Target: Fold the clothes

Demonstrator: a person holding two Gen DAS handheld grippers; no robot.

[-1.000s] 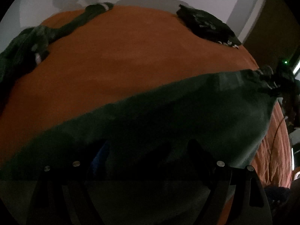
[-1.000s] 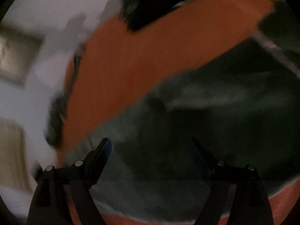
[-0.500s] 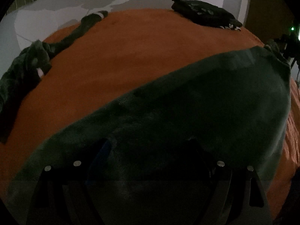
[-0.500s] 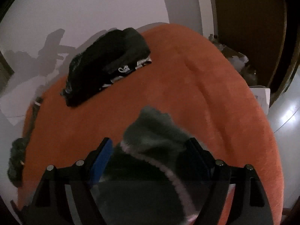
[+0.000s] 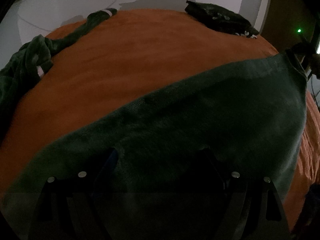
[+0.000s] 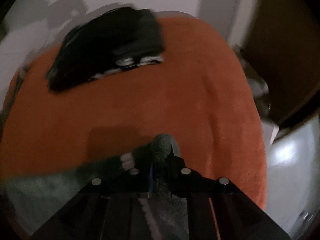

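right wrist view: right gripper is closing, pinching the green garment; left gripper spread wide over it.

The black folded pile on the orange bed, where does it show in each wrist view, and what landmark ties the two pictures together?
Left wrist: the black pile lies at the top right, on the far edge of the bed, against the white wall.
Right wrist: the black pile sits at the upper left, blurred, on the same far edge.
Shared landmark: the green garment, spread across the left view, and pinched in the closing right tool in the right view.
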